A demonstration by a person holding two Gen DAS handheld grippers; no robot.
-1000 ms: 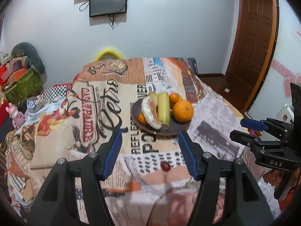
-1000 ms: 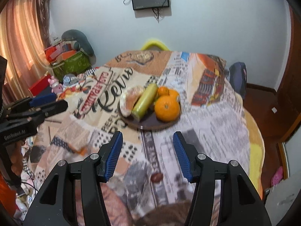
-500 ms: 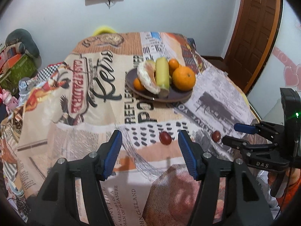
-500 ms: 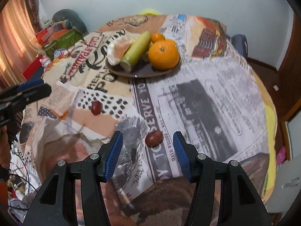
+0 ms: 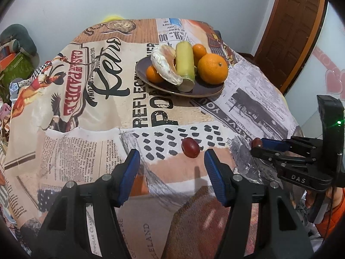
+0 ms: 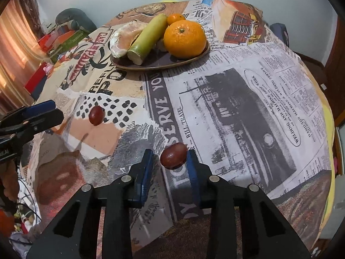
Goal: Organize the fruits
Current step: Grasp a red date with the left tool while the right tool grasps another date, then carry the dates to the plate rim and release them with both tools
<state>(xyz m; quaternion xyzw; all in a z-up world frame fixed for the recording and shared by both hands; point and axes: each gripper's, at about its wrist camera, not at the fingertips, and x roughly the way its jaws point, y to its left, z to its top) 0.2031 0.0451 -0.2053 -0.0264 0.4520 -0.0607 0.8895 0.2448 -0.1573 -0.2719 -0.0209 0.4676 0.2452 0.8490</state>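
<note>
A dark plate [image 5: 207, 89] [image 6: 194, 57] holds a big orange [image 5: 212, 68] [image 6: 184, 38], small oranges, a green stalk [image 5: 185, 63] and a peeled fruit [image 5: 165, 63]. Two dark red grapes lie on the patterned cloth. One grape [image 5: 190, 147] [image 6: 96, 115] lies just ahead of my open left gripper [image 5: 171, 167] [image 6: 41, 113], toward its right finger. The other grape [image 6: 173, 155] [image 5: 256, 142] sits between the fingers of my right gripper [image 6: 170, 161] [image 5: 262, 147], against the right pad, with a gap to the left pad. The jaws have narrowed but are still apart.
The round table [image 6: 258, 108] drops away at its right and near edges. Boxes, bags and toys [image 6: 56, 36] lie on the floor to the left. A wooden door [image 5: 291, 26] stands at the back right.
Both grippers moved forward and down toward the grapes. The right gripper's jaws narrowed around the nearer grape. The left gripper stayed open.
</note>
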